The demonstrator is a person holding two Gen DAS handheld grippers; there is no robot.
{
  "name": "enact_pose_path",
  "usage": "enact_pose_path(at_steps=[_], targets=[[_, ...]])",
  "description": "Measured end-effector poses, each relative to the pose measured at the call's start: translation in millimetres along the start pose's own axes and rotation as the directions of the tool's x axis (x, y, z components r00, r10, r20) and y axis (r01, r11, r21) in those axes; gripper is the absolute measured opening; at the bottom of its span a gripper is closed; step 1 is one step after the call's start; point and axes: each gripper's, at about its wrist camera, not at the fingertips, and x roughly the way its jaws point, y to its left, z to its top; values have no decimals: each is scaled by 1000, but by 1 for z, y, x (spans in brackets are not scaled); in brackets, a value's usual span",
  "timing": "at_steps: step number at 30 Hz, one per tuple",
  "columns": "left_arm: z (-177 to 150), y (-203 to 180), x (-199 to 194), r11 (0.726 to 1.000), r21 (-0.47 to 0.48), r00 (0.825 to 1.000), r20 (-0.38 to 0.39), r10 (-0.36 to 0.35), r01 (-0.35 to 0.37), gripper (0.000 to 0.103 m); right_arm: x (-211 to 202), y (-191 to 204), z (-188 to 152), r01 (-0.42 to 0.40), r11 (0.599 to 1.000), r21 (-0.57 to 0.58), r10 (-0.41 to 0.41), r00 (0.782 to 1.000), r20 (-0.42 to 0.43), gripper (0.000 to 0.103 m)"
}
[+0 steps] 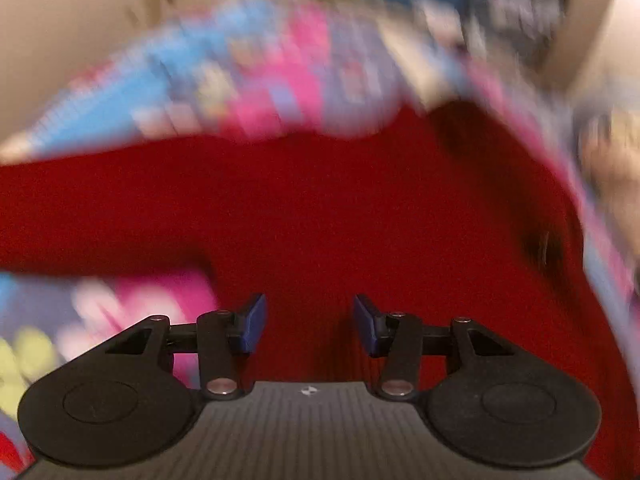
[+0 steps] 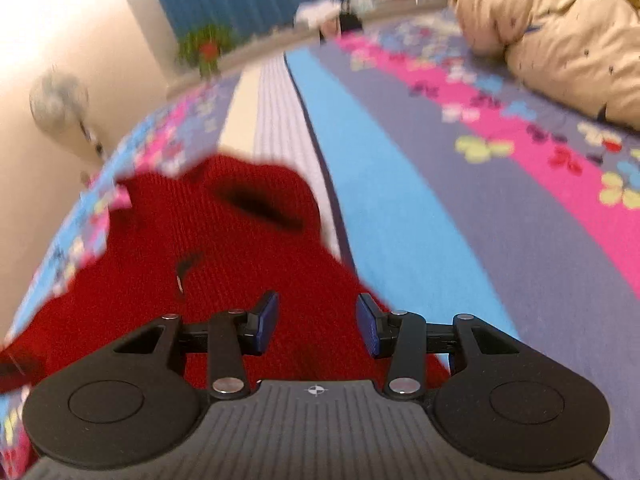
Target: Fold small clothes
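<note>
Hovering with jaws apart and gripping nothing, the left gripper [image 1: 309, 322] and right gripper [image 2: 316, 324] both sit just over the red knitted garment [image 2: 208, 248], which lies spread on the striped floral bedsheet [image 2: 460, 200].

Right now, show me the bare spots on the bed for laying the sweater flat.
Free: the blue and grey stripes of the bedspread right of the red sweater, up to the beige quilt. Crowded: beside the left edge, where the sweater lies under both open tongs.
</note>
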Motion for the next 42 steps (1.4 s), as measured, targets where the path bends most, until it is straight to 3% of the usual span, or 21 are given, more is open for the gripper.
enact_pose_path(at_steps=[3,9,13,16,20,21,23,25,27,30,32,35,37,39,41,42], targets=[[-9,-23,9,989,122,996,33,77,-80,59,7,-3,15,-39,999,5,38,997,72,46],[-7,-23,7,988,121,995,13,95,-95,59,62,-20,58,-100,995,-7,101,990,98,46],[-1,-19,6,988,115,995,16,101,-102,61,121,-37,97,-184,977,105,181,983,35,50],[-2,-21,7,983,141,993,27,115,-117,61,168,-41,118,-180,955,234,195,980,-41,52],[-1,-18,3,987,127,995,6,96,-96,61,208,-15,121,-266,923,277,321,931,-175,51],[1,-17,3,989,118,996,-2,93,-92,61,209,-6,120,-265,927,266,321,927,-194,48],[7,-14,1,991,104,996,-22,88,-85,61,193,21,115,-297,941,163,325,927,-185,14],[13,-9,-1,995,69,996,-43,72,-69,61,161,50,108,-343,939,26,343,930,-134,12],[17,-1,-3,999,5,997,-64,43,-43,61,124,78,90,-434,893,-115,419,898,-135,12],[19,10,-6,997,-83,997,-81,3,-10,61,78,118,41,-560,769,-307,501,827,-255,12],[19,15,-7,993,-118,996,-89,-9,-1,60,70,138,8,-584,726,-363,469,806,-360,12],[19,22,-9,988,-154,995,-95,-24,9,60,76,157,-27,-543,731,-414,363,823,-438,13],[18,25,-10,985,-172,995,-98,-34,17,60,83,169,-29,-513,741,-434,316,836,-449,15],[18,28,-11,981,-195,994,-102,-45,24,60,82,184,-25,-490,749,-447,296,850,-435,26],[18,31,-10,975,-221,993,-106,-56,31,60,81,195,-14,-484,762,-431,310,856,-413,45],[18,31,-9,973,-228,993,-107,-58,33,60,81,202,-7,-475,768,-429,311,863,-398,47]])
